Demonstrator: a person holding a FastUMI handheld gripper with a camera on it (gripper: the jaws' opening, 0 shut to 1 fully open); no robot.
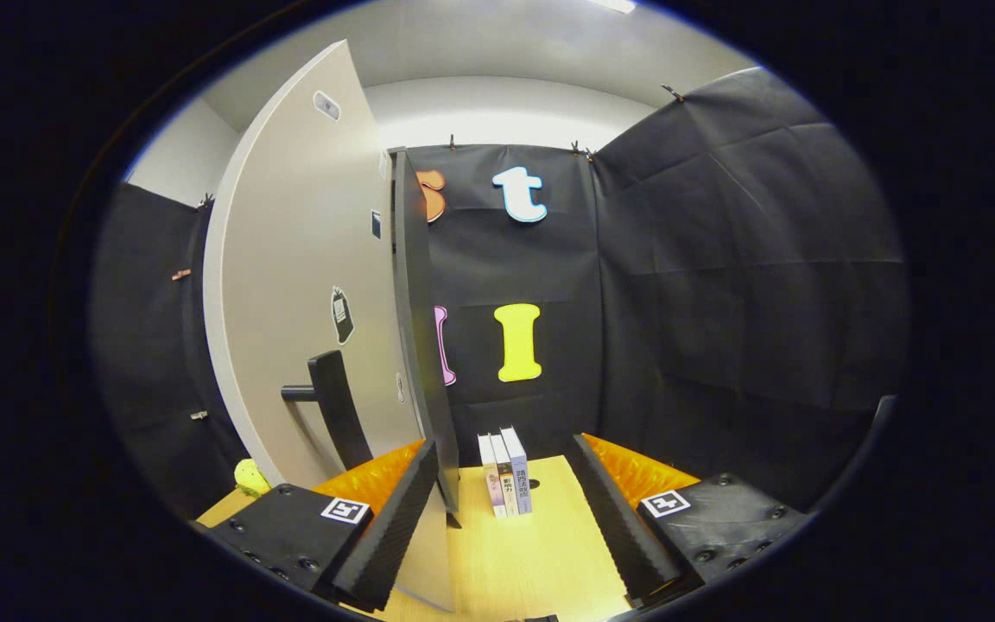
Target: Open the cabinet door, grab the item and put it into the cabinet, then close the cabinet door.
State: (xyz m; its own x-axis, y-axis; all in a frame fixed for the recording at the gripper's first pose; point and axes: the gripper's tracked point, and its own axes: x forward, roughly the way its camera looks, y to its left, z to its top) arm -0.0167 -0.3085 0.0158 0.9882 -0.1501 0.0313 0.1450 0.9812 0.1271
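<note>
Our tool is spread wide, holding nothing. The door, at left of frame, stands open. The books stand mid-frame on the table; we centre on them, then pinch.
</note>
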